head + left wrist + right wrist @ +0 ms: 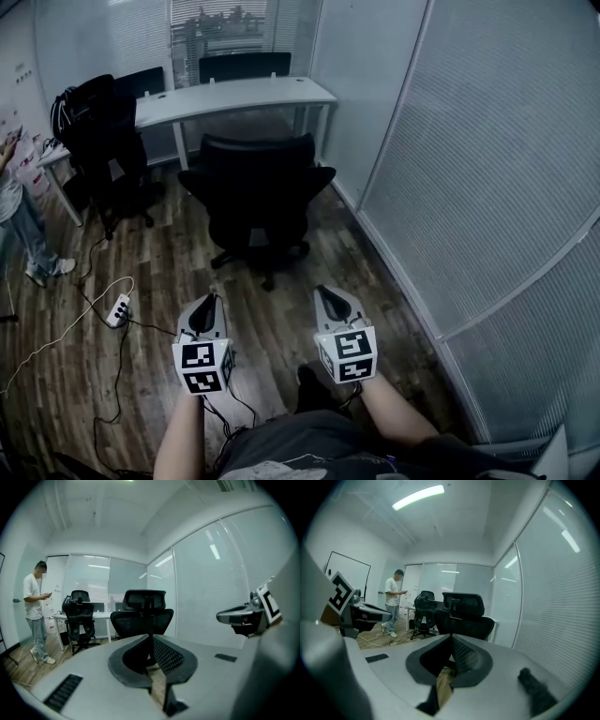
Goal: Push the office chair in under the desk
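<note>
1. Step in hand: the approach. The office chair (258, 192) stands on the wood floor (169, 253) clear of the white desk (234, 94), its backrest turned toward the person, and nothing touches it yet.
2. The left gripper (210, 300) and right gripper (322, 292) are held side by side, well short of the chair. Each has its jaws closed together with nothing between them.
3. The next move, as I judge it, is to bring both closed tips up to the backrest, one on each side of its middle, and press evenly so the chair rolls straight rather than swivelling.
4. Open room: the bay under the desk's right half looks free, straight ahead of the chair.
5. Edges to mind:
   - The desk leg (322, 131) and the glass partition (487, 187) close off the right side.
   - A second chair (103, 131), loaded with a dark bag, sits at the desk's left half.
6. A power strip (119, 309) and its cable (56, 342) lie on the floor to the left, outside the likely path. A person (19, 216) stands further left, well apart.
</note>
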{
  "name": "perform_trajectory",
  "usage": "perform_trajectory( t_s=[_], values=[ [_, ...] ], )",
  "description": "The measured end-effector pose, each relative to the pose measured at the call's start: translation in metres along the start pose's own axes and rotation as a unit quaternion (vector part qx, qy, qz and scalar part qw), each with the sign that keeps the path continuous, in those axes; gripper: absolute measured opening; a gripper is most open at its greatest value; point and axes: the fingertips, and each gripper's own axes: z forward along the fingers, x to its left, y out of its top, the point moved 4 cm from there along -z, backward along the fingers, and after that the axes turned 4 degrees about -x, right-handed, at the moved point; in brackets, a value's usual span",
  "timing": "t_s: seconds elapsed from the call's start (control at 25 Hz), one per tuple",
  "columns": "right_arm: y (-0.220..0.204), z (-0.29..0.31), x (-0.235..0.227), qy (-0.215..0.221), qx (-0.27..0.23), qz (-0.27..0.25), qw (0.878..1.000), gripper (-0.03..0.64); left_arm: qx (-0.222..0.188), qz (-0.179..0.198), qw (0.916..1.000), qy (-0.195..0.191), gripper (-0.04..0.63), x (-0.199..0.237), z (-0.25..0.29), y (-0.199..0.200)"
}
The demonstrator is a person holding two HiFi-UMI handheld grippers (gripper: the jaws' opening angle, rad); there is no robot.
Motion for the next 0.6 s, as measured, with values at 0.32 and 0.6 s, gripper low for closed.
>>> perform_trajectory(
  t_s=[0.32, 0.6],
  values=[
    [0.003, 0.013, 0.001, 0.003, -0.013, 0.014, 1.0, 0.029, 0.011, -0.008, 0.9999, -0.006, 0.034, 0.015, -0.002, -0.006],
    [0.001, 0.058, -0.028, -0.001, -0.02, 0.035, 0.999, 0.029, 0.013, 0.001, 0.9999, -0.007, 0.034, 0.029, 0.039, -0.001]
  ],
)
